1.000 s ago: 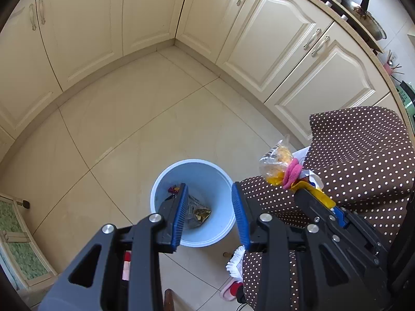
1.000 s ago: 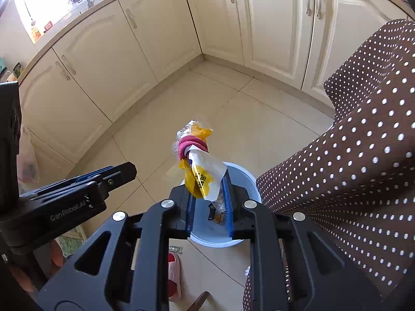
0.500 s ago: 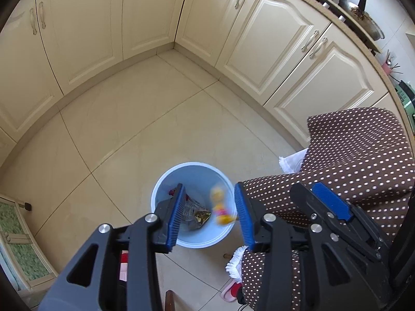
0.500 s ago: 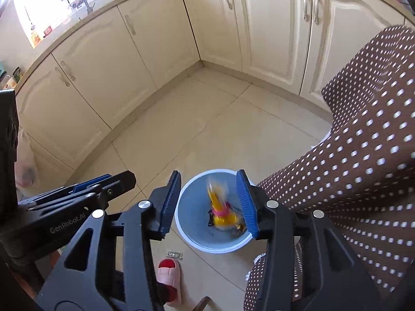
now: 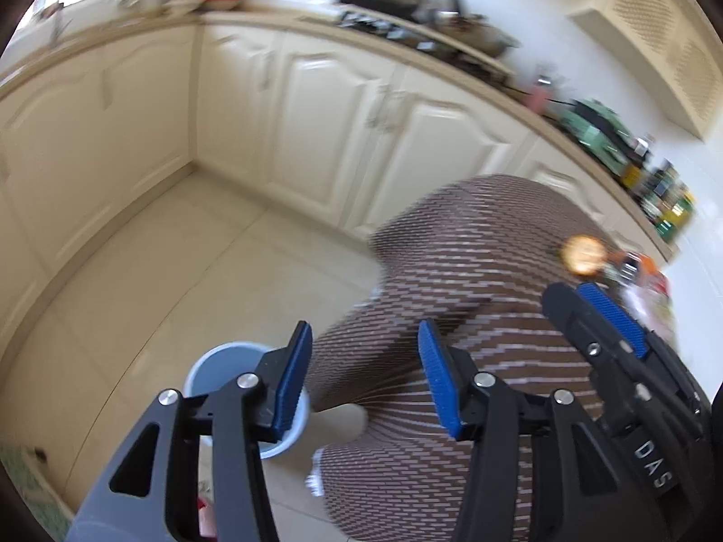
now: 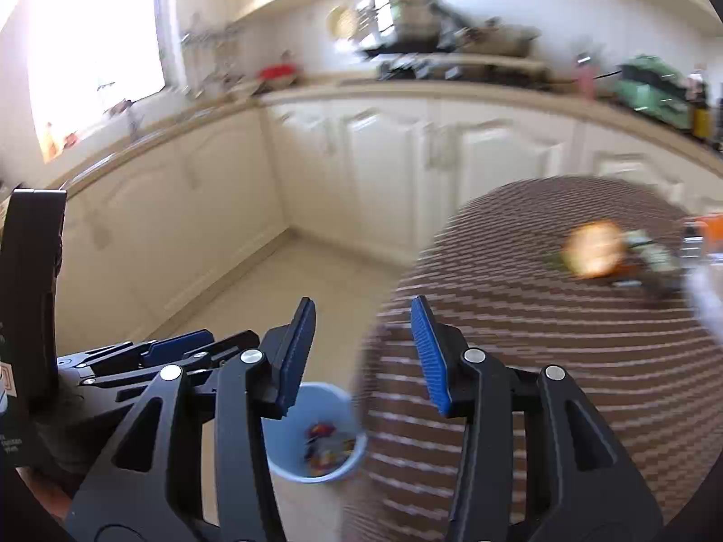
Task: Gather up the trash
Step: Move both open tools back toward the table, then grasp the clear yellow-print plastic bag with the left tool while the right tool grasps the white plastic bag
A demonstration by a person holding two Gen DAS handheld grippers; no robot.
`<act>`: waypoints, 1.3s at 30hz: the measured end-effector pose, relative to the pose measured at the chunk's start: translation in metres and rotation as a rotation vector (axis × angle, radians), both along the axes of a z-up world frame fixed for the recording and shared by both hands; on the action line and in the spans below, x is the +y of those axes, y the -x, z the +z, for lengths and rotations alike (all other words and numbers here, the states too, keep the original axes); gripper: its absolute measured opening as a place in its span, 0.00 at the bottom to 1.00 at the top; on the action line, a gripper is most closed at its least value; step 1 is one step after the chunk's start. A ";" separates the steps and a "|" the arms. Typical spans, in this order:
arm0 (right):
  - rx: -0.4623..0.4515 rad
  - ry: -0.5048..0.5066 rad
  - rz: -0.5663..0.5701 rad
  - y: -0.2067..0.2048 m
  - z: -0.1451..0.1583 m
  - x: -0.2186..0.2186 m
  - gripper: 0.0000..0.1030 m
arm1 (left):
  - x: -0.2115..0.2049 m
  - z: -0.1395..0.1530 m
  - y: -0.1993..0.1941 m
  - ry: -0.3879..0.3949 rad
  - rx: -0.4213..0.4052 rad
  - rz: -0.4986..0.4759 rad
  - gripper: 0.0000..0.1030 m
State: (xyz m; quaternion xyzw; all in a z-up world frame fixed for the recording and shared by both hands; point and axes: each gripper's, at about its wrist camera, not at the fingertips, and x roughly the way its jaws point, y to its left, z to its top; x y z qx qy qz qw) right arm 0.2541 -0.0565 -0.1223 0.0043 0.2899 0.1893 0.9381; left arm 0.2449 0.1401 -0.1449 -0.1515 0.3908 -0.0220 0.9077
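The light-blue bin stands on the floor tiles beside the table, with colourful wrappers lying in it. In the left wrist view the bin shows behind the left finger. My left gripper is held above the table edge, its jaws opening with nothing between them. My right gripper is open and empty, above the bin and the table edge. On the brown dotted tablecloth lies a blurred orange round thing next to more litter. Both views are smeared by motion.
Cream cabinets run round the corner under a worktop crowded with pots and bottles. The floor tiles lie between the cabinets and the table. Something red lies on the floor near the bin.
The yellow and pink wrapper bundle left the right gripper and fell into the bin. Both grippers then rose and tipped up towards the table, and the left jaws widened.
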 end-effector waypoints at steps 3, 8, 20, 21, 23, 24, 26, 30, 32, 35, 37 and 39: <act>-0.048 0.005 -0.104 0.017 0.017 -0.061 0.46 | -0.050 0.018 0.000 -0.011 -0.032 -0.085 0.53; -0.070 0.025 -0.304 0.035 0.025 -0.170 0.49 | -0.132 0.034 -0.004 -0.031 -0.048 -0.219 0.57; -0.060 -0.079 -0.567 0.065 0.013 -0.318 0.50 | -0.275 0.039 -0.038 0.048 -0.049 -0.343 0.58; -0.058 -0.087 -0.571 0.064 0.012 -0.324 0.50 | -0.283 0.038 -0.043 0.060 -0.047 -0.347 0.58; -0.053 -0.103 -0.573 0.062 0.010 -0.332 0.50 | -0.294 0.035 -0.054 0.070 -0.043 -0.346 0.58; -0.050 -0.108 -0.572 0.059 0.009 -0.331 0.50 | -0.300 0.032 -0.061 0.078 -0.035 -0.342 0.58; -0.048 -0.120 -0.571 0.054 0.009 -0.336 0.50 | -0.308 0.026 -0.073 0.091 -0.006 -0.346 0.58; -0.038 -0.130 -0.564 0.044 0.009 -0.342 0.50 | -0.314 0.011 -0.092 0.145 0.062 -0.340 0.58; -0.030 -0.126 -0.560 0.038 0.008 -0.342 0.51 | -0.314 0.009 -0.099 0.170 0.074 -0.340 0.57; -0.019 -0.123 -0.548 0.033 0.007 -0.340 0.51 | -0.319 0.009 -0.104 0.178 0.088 -0.361 0.54; -0.003 -0.120 -0.540 0.028 0.004 -0.340 0.51 | -0.322 0.007 -0.107 0.196 0.106 -0.371 0.45; 0.020 -0.117 -0.536 0.023 0.002 -0.339 0.51 | -0.323 0.005 -0.109 0.198 0.117 -0.367 0.34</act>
